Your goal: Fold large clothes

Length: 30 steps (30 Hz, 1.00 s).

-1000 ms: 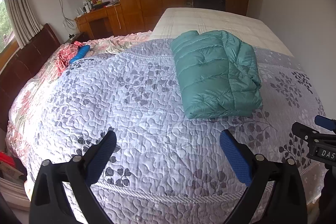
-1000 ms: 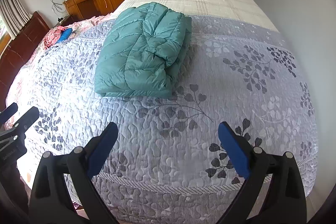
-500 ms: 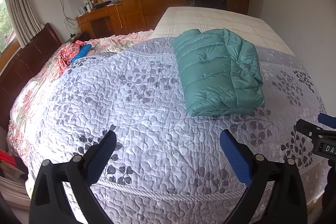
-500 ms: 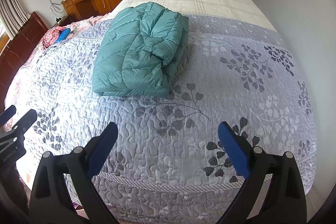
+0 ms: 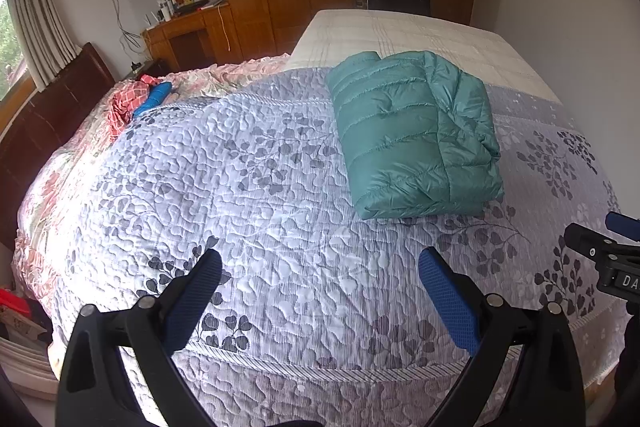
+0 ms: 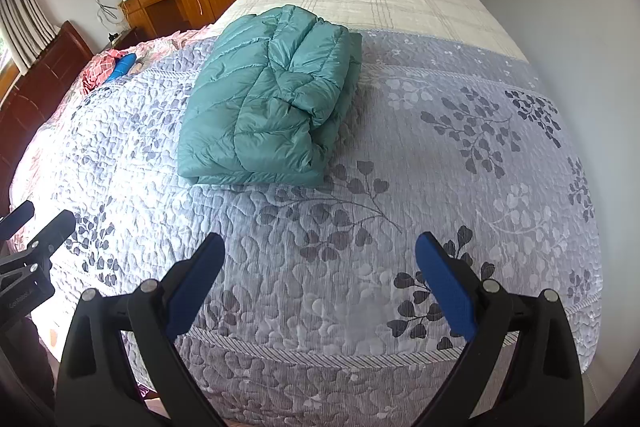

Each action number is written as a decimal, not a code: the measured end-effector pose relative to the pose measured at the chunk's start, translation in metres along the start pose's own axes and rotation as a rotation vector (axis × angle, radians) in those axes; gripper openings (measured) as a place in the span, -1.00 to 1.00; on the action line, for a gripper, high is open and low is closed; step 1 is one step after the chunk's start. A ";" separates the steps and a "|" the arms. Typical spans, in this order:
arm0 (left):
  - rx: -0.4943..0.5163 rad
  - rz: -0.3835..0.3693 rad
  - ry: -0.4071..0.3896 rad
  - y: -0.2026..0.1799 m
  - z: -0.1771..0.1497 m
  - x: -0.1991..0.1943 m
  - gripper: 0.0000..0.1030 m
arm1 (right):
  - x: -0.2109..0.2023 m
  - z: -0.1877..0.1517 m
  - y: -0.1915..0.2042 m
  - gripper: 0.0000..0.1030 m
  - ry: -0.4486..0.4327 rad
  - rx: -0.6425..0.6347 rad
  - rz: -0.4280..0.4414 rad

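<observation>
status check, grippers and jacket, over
Left gripper open, empty. Right gripper open, empty. Green puffer jacket folded on quilt, untouched. Nothing in the way.

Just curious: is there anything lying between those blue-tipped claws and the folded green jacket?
No: only bare quilt lies between the right claw and the green jacket, clearest in the right wrist view. The left wrist view shows the same before the left claw.
</observation>
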<state>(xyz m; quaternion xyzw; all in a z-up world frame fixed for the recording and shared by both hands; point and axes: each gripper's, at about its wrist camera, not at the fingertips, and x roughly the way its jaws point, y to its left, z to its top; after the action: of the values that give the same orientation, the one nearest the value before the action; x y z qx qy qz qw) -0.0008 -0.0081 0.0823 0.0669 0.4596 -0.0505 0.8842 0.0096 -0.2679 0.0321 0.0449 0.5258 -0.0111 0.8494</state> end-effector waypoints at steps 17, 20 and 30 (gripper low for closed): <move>-0.001 -0.010 0.004 -0.001 0.001 0.004 0.92 | 0.002 0.001 0.001 0.85 0.001 -0.007 0.001; 0.000 -0.009 0.006 -0.001 0.001 0.005 0.92 | 0.002 0.001 0.001 0.85 0.001 -0.006 0.002; 0.003 -0.009 0.007 0.000 0.001 0.008 0.92 | 0.005 0.002 0.001 0.85 0.006 -0.006 0.000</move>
<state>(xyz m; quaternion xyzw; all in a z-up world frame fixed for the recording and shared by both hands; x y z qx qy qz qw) 0.0046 -0.0089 0.0770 0.0665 0.4631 -0.0550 0.8821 0.0138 -0.2667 0.0289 0.0425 0.5283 -0.0096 0.8479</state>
